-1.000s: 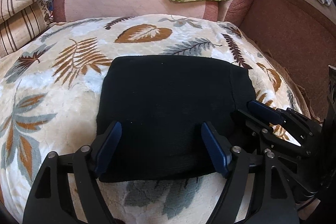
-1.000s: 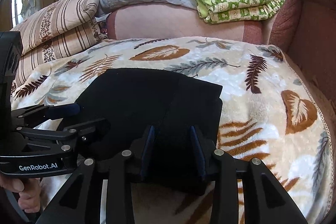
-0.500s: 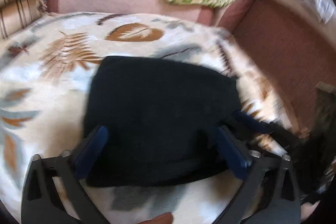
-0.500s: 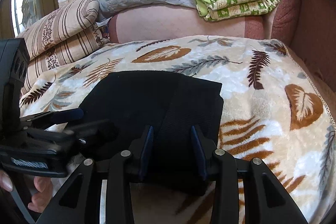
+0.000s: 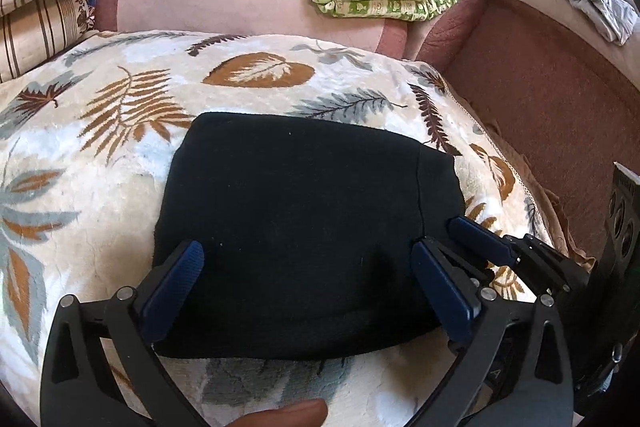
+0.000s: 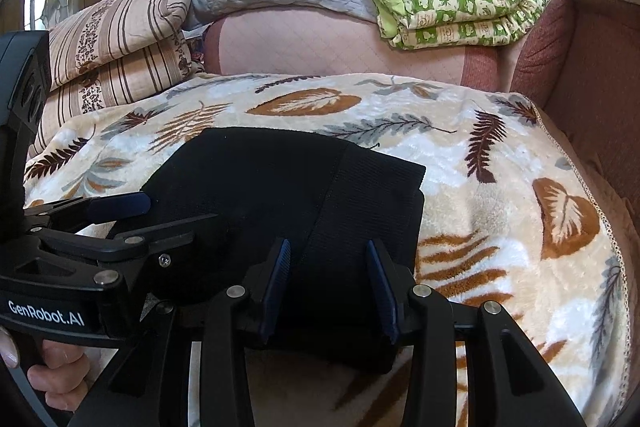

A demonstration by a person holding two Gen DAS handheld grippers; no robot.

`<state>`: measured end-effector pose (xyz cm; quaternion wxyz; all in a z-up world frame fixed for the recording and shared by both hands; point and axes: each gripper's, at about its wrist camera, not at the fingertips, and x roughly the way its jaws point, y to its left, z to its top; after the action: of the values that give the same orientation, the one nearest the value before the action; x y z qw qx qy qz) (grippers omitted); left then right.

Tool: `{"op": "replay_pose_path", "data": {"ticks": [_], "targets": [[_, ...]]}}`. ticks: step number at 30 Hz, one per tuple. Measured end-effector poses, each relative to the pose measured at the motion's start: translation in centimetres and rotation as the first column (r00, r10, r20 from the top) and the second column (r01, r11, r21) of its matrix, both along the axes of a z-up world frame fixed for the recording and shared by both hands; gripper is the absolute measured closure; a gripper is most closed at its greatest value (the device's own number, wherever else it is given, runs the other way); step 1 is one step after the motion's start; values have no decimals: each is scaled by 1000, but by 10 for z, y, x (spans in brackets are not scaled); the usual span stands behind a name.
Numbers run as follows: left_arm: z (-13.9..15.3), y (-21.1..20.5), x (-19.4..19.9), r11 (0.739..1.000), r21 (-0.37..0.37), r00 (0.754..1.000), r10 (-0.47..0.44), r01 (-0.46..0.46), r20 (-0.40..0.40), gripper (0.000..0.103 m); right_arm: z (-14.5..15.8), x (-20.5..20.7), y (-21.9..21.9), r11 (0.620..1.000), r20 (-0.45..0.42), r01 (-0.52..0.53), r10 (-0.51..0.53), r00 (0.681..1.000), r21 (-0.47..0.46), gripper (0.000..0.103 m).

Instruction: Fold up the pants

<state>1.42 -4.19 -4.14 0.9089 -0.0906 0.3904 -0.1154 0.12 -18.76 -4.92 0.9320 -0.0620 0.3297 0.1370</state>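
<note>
Black pants (image 5: 304,227) folded in a compact rectangle on leaf-print blanket (image 5: 100,147). Left tongs (image 5: 308,271) spread wide over near edge. Right tongs (image 6: 326,283) partly spread, straddling the waistband end, gripping nothing.

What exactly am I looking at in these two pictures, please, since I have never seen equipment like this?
There is no robot here: a person holds a two-fingered hand tool in each hand, and each tool carries a wide-angle camera looking along its fingers. One picture comes from the left gripper, the other from the right gripper; each also catches the other tool at its edge. Black pants, already folded into a compact block, lie on a leaf-patterned blanket spread over a sofa. Both sets of jaws stand open above the near edge of the pants, the left wider, and neither holds anything. Folded bedding is stacked behind.
</note>
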Motion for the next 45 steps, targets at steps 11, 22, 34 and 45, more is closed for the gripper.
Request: {"op": "replay_pose_path", "data": {"ticks": [11, 22, 34, 45], "targets": [[21, 11, -33, 992, 86, 994, 86, -91, 63, 0, 30, -41, -21, 973, 147, 193, -174, 974, -123, 32], [2, 3, -66, 983, 150, 992, 118, -110, -42, 0, 21, -68, -51, 974, -40, 225, -224, 974, 19, 23], [-6, -3, -64, 979, 179, 992, 110, -98, -62, 0, 23, -68, -43, 981, -25, 193, -193, 981, 28, 23], [-5, -4, -68, 971, 215, 994, 109, -101, -24, 0, 22, -67, -44, 978, -33, 205, -204, 978, 33, 23]]}}
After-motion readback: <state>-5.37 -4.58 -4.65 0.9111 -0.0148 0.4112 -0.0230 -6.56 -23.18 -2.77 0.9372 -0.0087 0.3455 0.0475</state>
